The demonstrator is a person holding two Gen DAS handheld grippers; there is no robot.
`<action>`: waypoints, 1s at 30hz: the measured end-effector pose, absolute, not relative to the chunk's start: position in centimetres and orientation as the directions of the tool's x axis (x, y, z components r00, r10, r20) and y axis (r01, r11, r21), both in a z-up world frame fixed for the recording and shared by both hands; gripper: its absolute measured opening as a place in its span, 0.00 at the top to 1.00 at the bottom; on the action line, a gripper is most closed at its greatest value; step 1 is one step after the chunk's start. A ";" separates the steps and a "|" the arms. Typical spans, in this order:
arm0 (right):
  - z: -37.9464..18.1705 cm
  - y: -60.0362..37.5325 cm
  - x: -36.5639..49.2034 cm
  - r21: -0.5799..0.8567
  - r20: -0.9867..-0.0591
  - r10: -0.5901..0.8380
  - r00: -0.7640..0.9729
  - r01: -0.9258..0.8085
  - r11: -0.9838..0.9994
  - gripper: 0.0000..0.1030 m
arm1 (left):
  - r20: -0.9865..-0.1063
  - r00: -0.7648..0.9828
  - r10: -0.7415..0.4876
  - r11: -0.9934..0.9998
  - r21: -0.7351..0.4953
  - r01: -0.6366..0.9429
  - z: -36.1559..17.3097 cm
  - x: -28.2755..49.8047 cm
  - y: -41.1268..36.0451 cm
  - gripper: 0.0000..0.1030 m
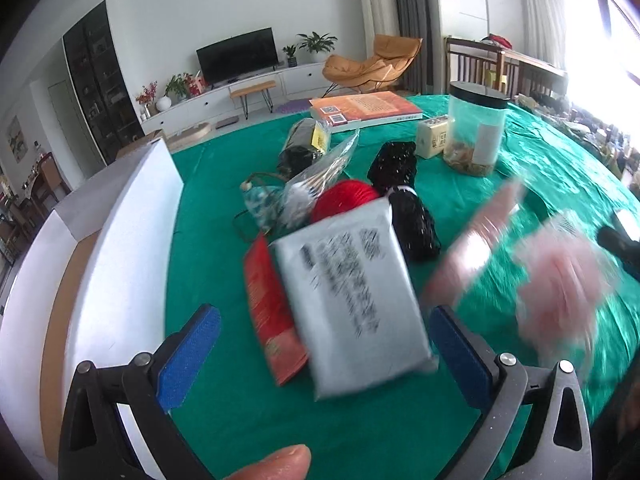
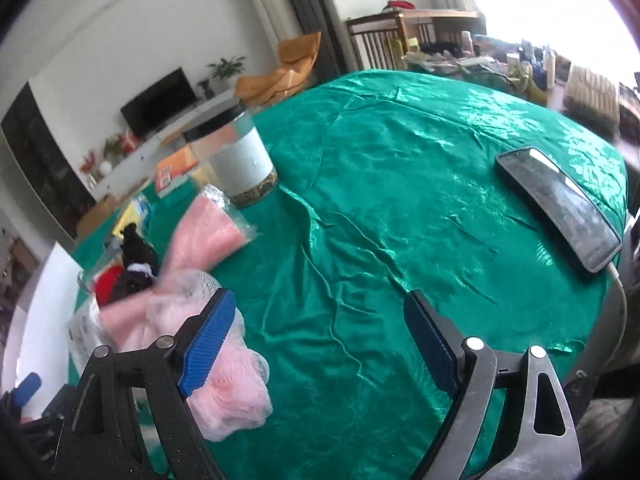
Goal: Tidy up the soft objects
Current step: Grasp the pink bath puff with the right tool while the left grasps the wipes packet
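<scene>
Green satin covers the bench (image 2: 400,200), and we judge the sorting barely begun: the white box (image 1: 132,240) at nine o'clock of the left view shows nothing inside, while the soft things sit heaped at twelve. We see the grey packet (image 1: 352,300), red yarn ball (image 1: 344,200), black knit bundles (image 1: 404,196) and pink mesh puff (image 1: 560,292), all loose. Our left claw (image 1: 324,352) gapes wide, pads either side of the grey packet, contact unclear through blur. Our right claw (image 2: 320,344) gapes too, gripping nothing; the puff lies against its left pad (image 2: 208,340).
</scene>
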State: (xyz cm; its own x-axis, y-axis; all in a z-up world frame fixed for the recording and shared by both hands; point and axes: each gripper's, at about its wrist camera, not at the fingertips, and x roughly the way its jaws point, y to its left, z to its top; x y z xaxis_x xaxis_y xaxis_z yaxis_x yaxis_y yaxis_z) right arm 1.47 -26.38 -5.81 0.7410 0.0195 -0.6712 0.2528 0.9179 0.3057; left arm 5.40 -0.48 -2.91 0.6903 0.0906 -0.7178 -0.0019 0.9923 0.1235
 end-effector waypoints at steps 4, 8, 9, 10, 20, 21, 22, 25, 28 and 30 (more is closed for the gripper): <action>-5.2 -25.0 1.3 0.278 -0.659 0.022 0.752 0.216 0.936 0.14 | -0.767 0.623 0.155 0.986 0.159 -0.049 -5.8 8.9 -1.0 0.00; -4.7 -23.7 2.8 0.272 -0.648 0.068 0.759 0.147 0.951 0.14 | -0.794 0.587 0.160 0.985 0.167 -0.042 -7.6 9.9 -0.3 0.00; -4.7 -24.1 3.2 0.287 -0.649 0.096 0.755 0.127 0.949 0.14 | -0.791 0.589 0.168 0.983 0.181 -0.037 -7.6 10.0 -0.3 0.00; -4.7 -23.9 3.2 0.305 -0.656 0.135 0.742 0.098 0.947 0.14 | -0.792 0.586 0.171 0.982 0.188 -0.032 -7.6 10.1 -0.3 0.00; -6.3 -14.9 5.0 0.129 -0.815 0.262 0.517 -0.279 0.952 0.40 | -0.823 0.559 0.097 0.986 0.155 0.057 -6.4 9.9 0.5 0.29; -6.3 -15.5 4.9 0.171 -0.808 0.286 0.515 -0.260 0.950 0.68 | -0.816 0.573 0.069 0.990 0.125 0.059 -5.6 9.5 1.1 0.29; -5.8 -16.3 4.6 0.215 -0.796 0.305 0.522 -0.226 0.950 0.75 | -0.808 0.588 0.035 0.994 0.087 0.060 -4.9 8.7 1.9 0.30; -3.8 -18.7 3.6 0.218 -0.765 0.271 0.585 -0.160 0.963 0.76 | -0.781 0.622 -0.059 0.997 -0.018 0.071 -3.3 7.5 3.9 0.32; -2.5 -21.0 2.8 0.229 -0.742 0.232 0.629 -0.087 0.969 0.76 | -0.765 0.622 -0.167 0.986 -0.147 0.083 -1.8 6.5 5.8 0.32; -3.1 -21.5 3.2 0.187 -0.778 0.179 0.603 -0.050 0.981 0.76 | -0.750 0.625 -0.217 0.974 -0.214 0.082 -0.4 5.3 7.1 0.32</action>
State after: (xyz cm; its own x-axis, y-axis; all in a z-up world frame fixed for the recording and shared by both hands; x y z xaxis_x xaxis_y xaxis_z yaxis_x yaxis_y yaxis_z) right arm 3.19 -21.54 -3.05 0.6026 0.1789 -0.7777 -0.0498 0.9811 0.1871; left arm 5.30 7.08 -0.38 0.6253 -0.2169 -0.7496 0.0816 0.9735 -0.2135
